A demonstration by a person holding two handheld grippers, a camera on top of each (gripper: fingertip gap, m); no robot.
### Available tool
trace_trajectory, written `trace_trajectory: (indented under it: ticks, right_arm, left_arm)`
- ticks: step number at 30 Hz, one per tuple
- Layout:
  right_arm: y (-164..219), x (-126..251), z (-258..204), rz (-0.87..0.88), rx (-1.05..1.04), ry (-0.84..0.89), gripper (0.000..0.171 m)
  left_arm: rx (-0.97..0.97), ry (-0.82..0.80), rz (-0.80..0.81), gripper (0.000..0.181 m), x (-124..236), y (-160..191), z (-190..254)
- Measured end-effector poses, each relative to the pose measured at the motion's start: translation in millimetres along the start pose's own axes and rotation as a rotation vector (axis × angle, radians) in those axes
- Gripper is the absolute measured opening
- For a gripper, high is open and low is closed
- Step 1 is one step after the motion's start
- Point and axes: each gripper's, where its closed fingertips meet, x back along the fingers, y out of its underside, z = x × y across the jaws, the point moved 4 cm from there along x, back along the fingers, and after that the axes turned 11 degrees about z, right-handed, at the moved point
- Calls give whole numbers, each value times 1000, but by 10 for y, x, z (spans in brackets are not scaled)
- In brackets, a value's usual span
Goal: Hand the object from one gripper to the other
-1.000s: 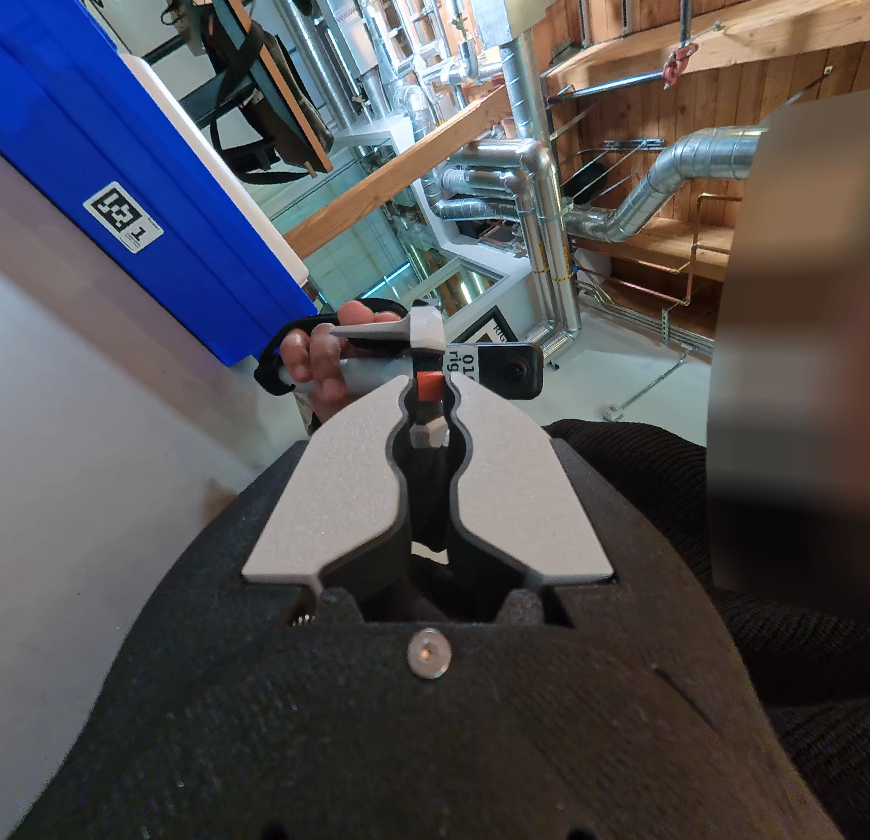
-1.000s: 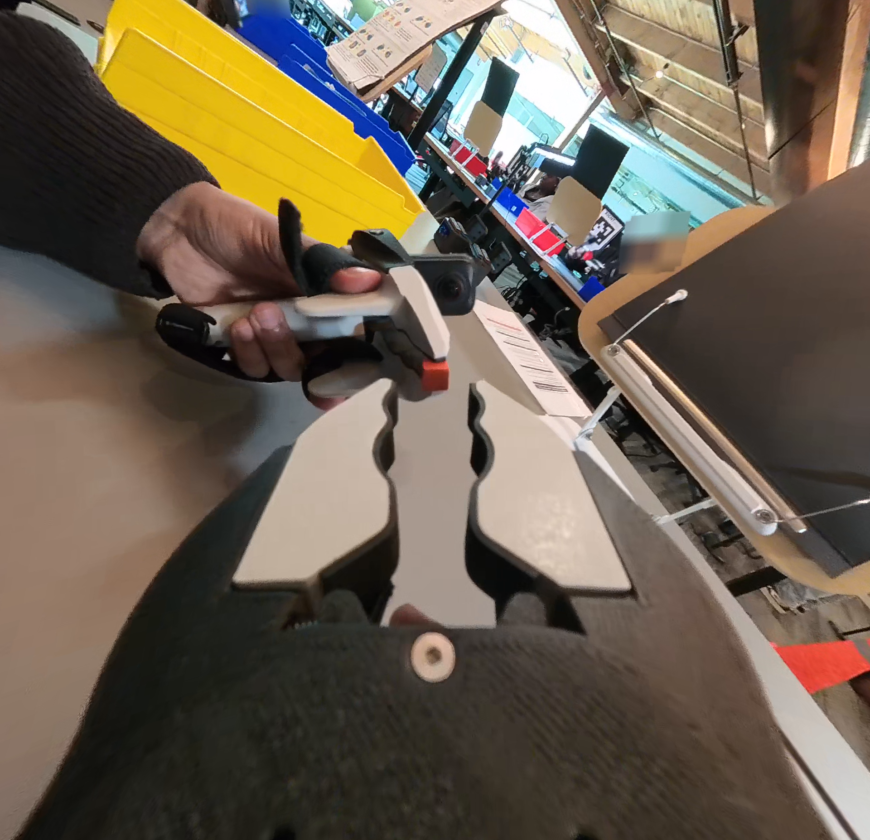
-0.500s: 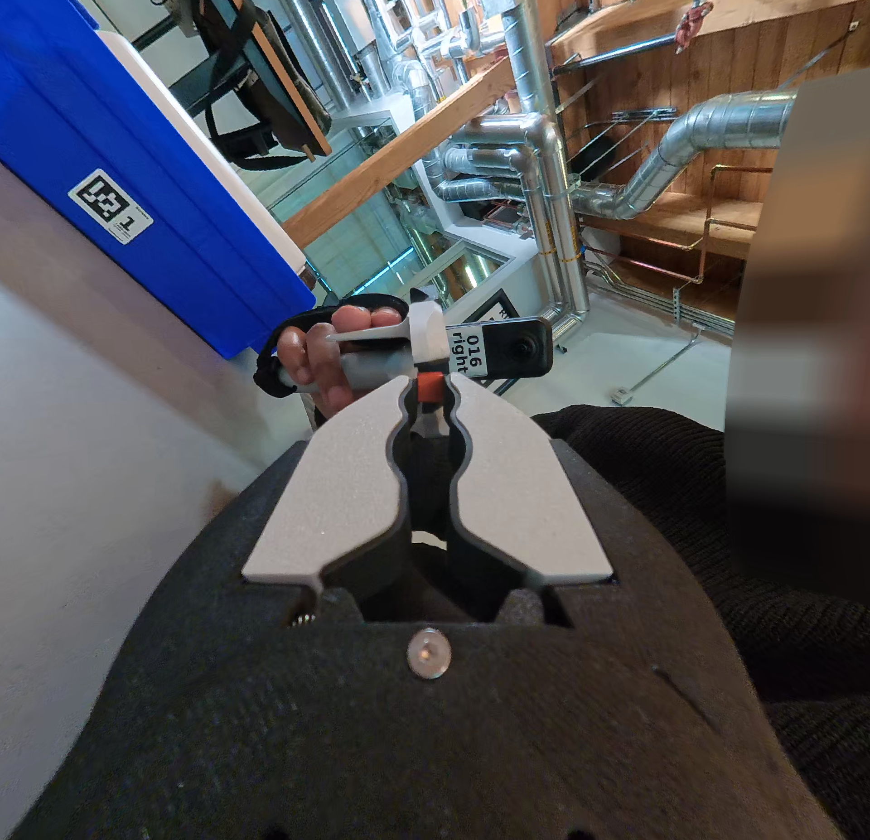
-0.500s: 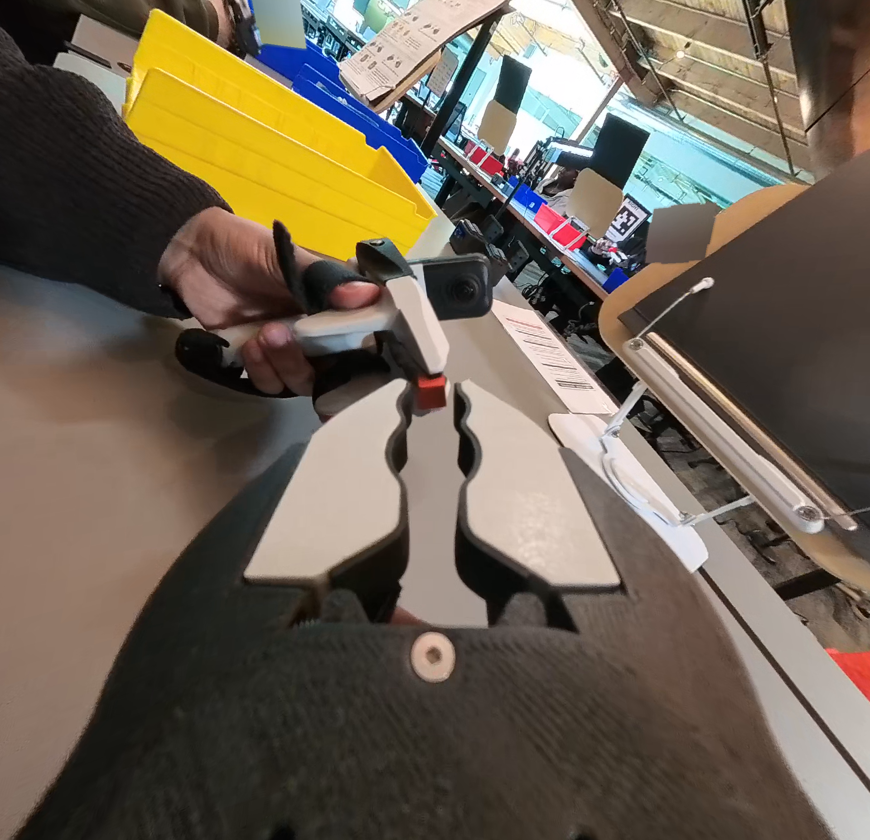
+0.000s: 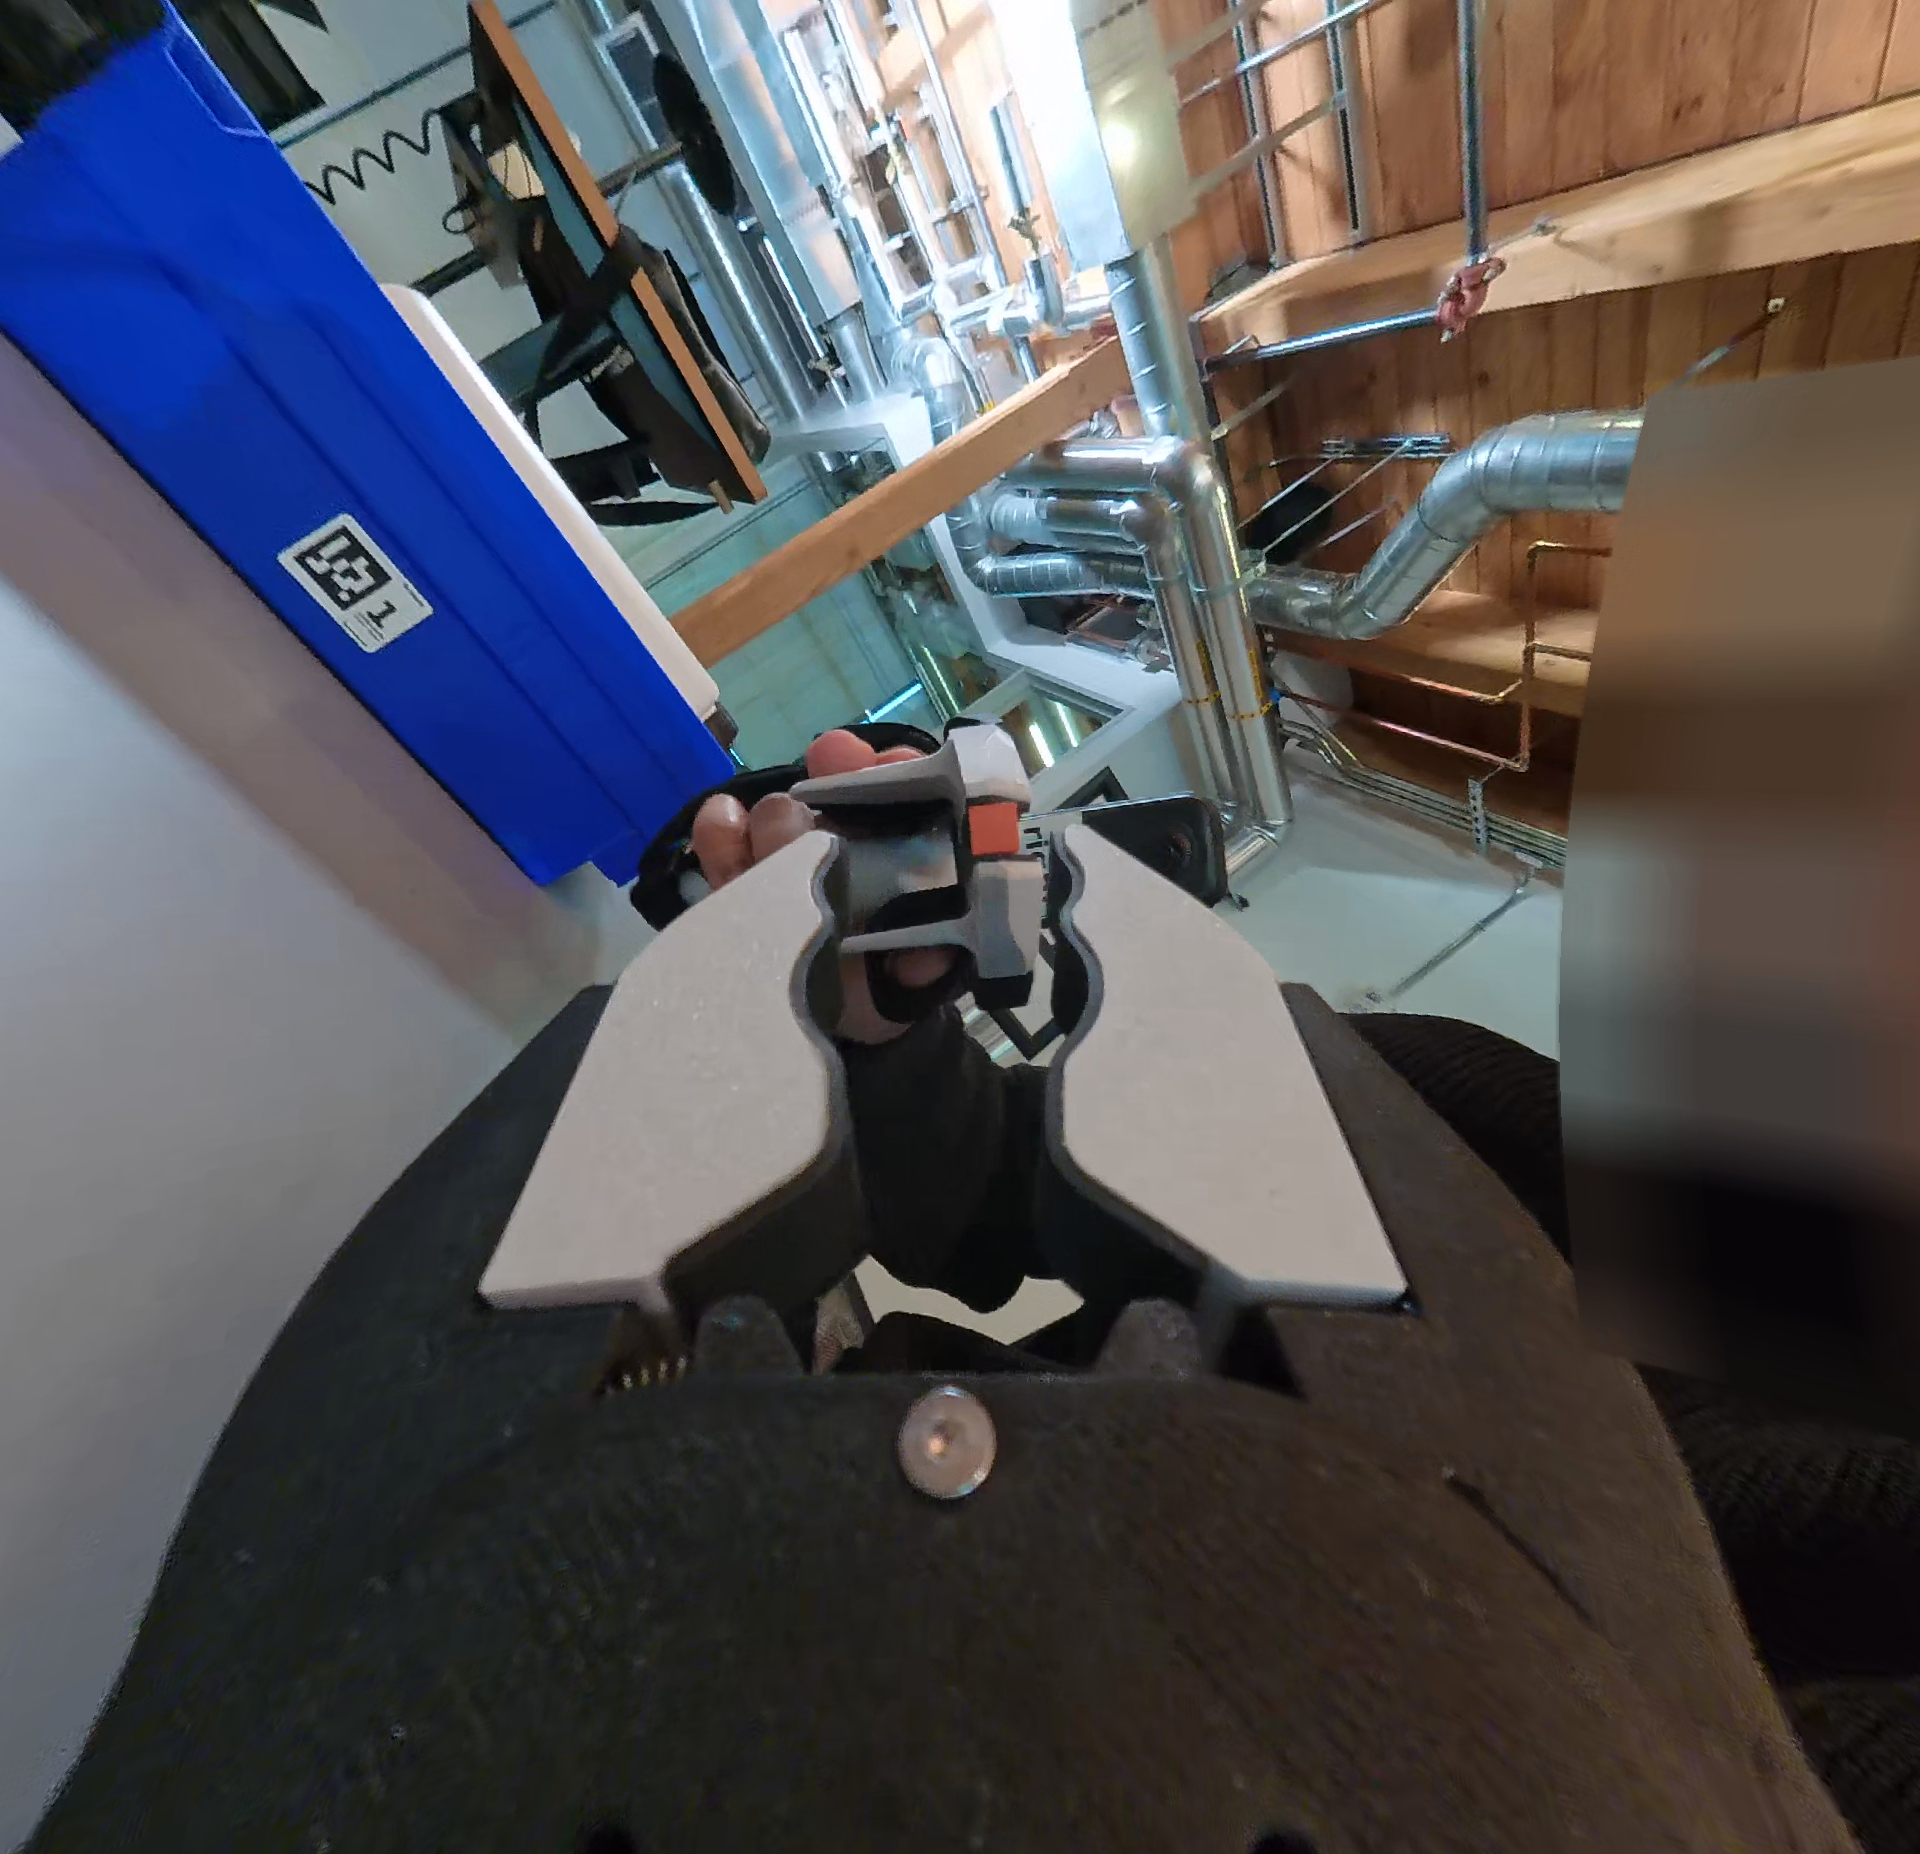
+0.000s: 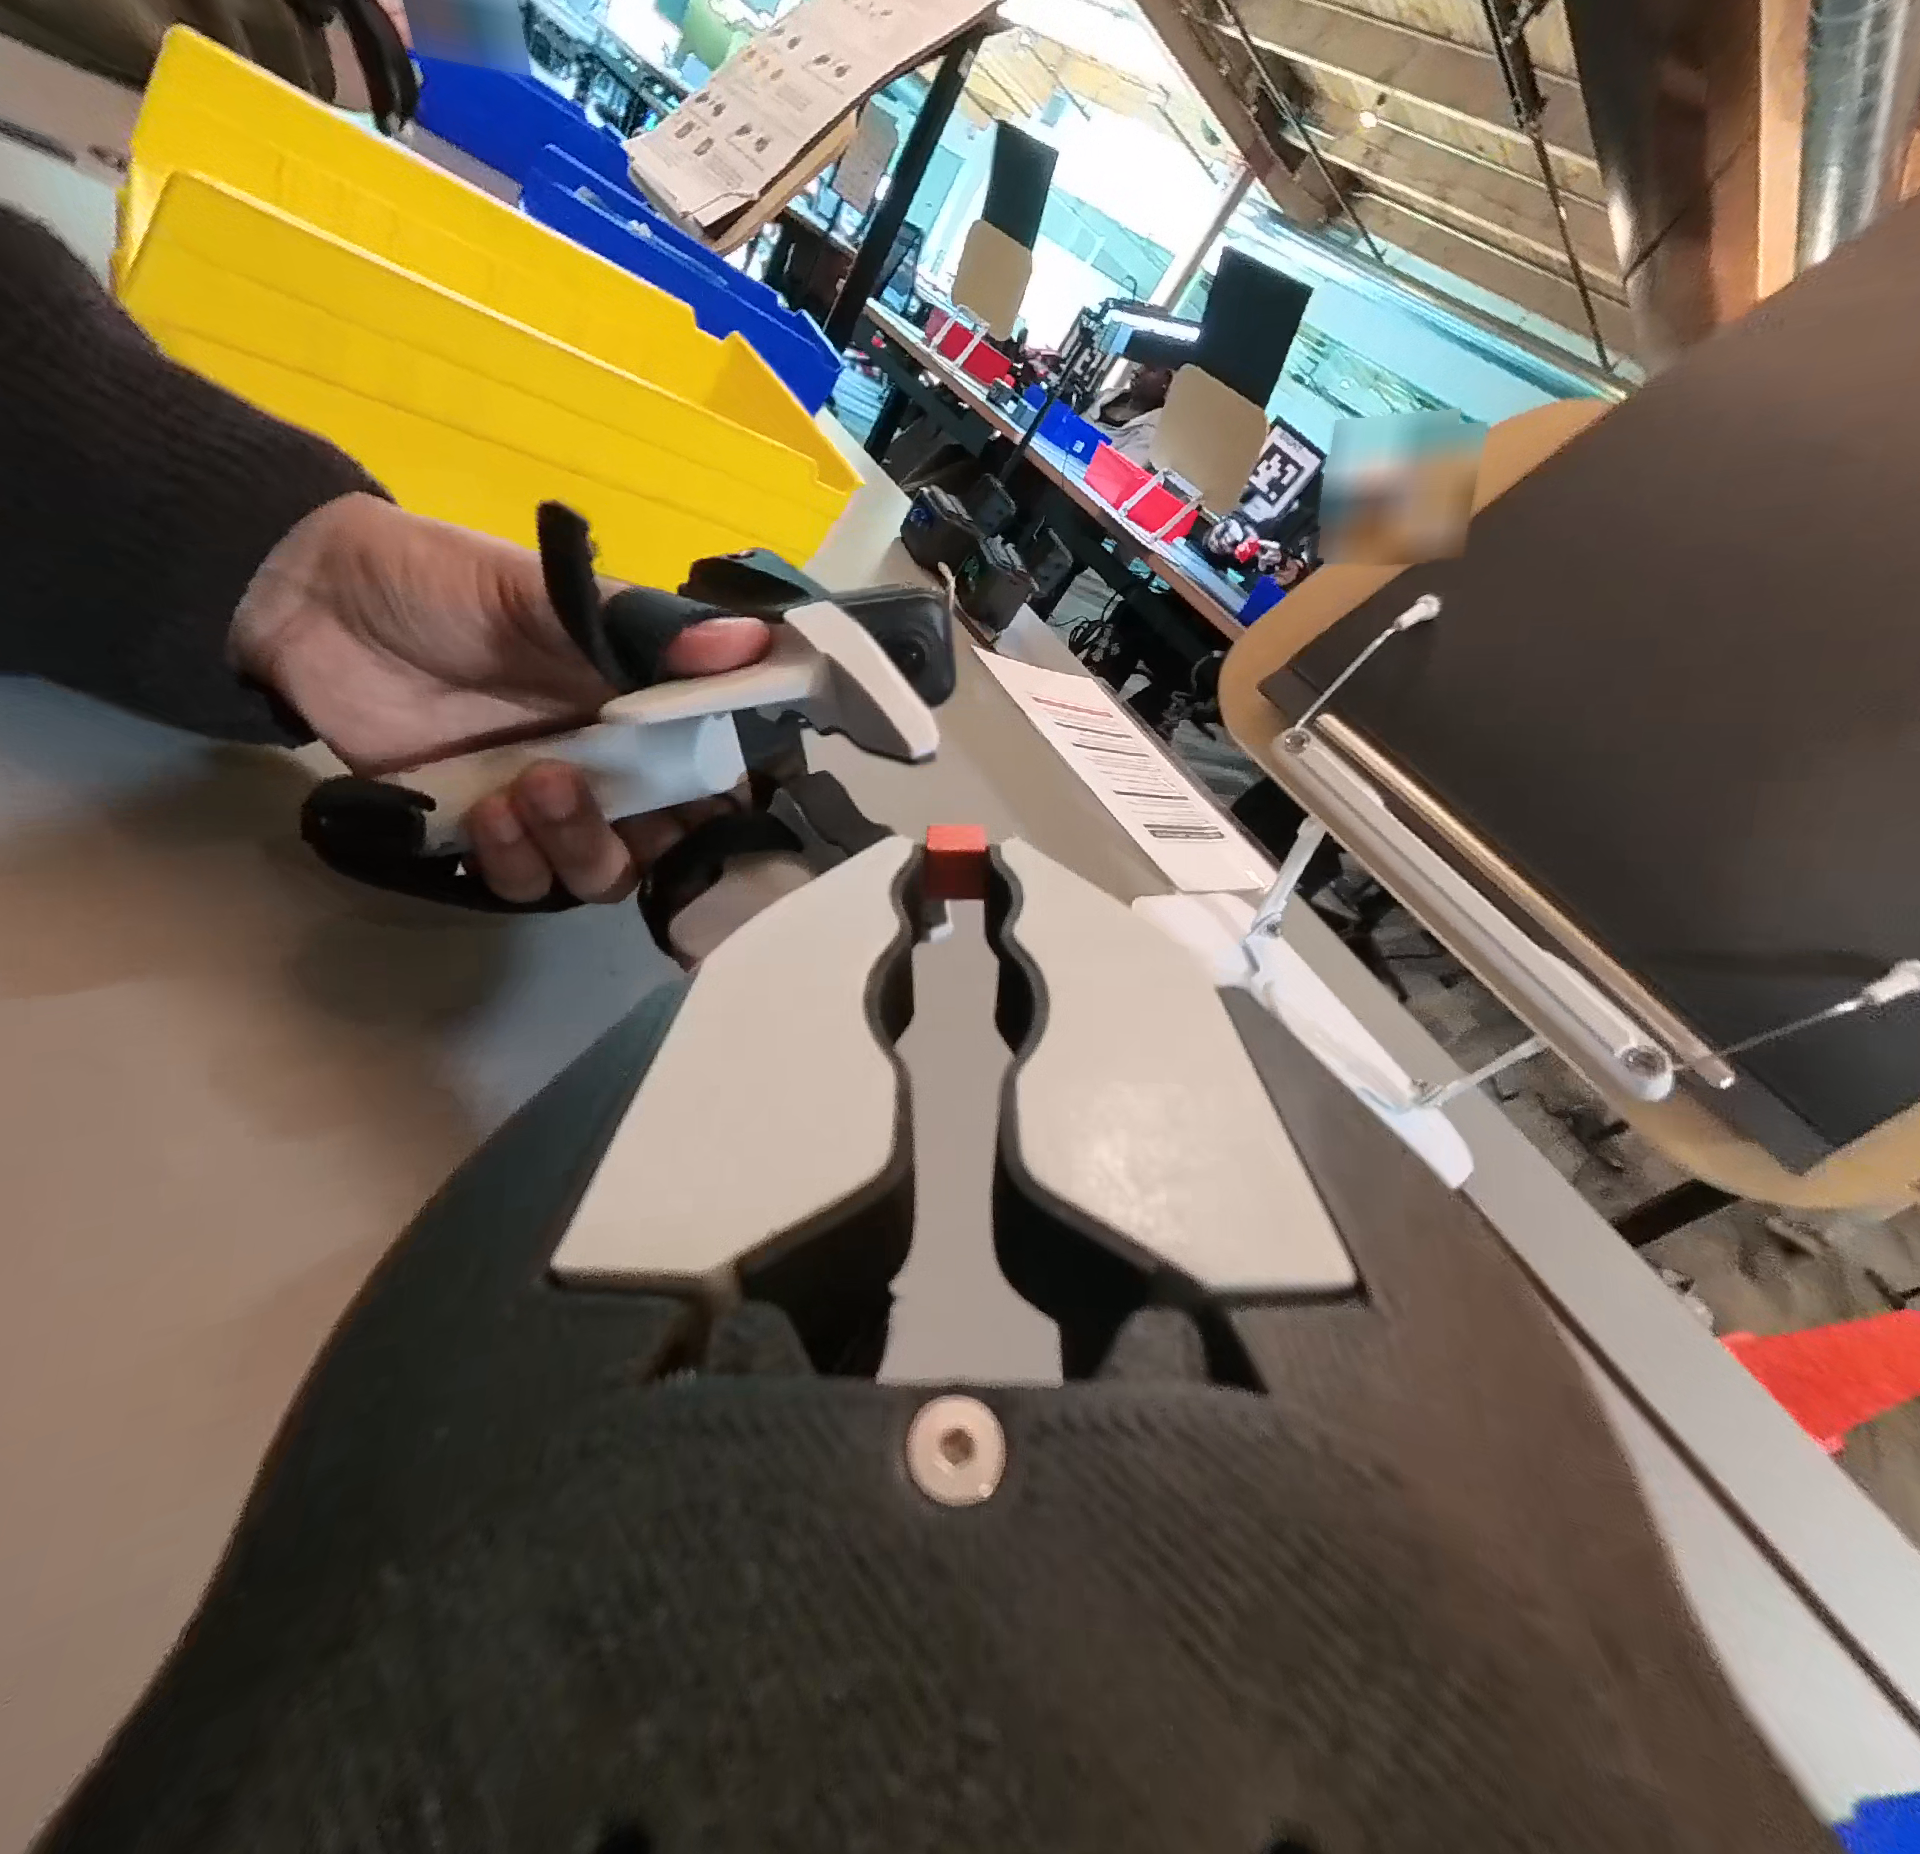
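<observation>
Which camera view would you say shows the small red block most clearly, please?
The right wrist view: the red block sits unobstructed, pinched at the right gripper fingertips. In the left wrist view the block is smaller, set against the far gripper's grey parts.

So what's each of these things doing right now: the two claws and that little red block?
Red block: pinched between the right claw's fingertips, off the table.
Right claw: shut on the red block.
Left claw: open, holding nothing, apart from the block.
Yellow bin: resting on the table, contents hidden.
Blue bin: standing on the table, inside not visible.
</observation>
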Motion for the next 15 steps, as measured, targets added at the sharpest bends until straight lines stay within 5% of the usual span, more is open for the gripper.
trace_trajectory:
  ticks: [1, 6, 10, 15]
  right_arm:
    - [-16, 7, 22, 0, -22, 14, 10]
    - [-204, 172, 361, -111, -80, 185, 11]
    - [-419, 794, 1026, -249, 15, 491, 10]
    - [30, 1610, 1516, -430, -206, 709, 11]
  left_arm:
    - [-12, -5, 4, 39, -2, -4, -2]
    - [-96, -40, 55, 70, -27, -52, -6]
    - [-240, -133, 135, 109, -19, -155, -49]
    - [-410, -212, 117, 124, -31, -172, -72]
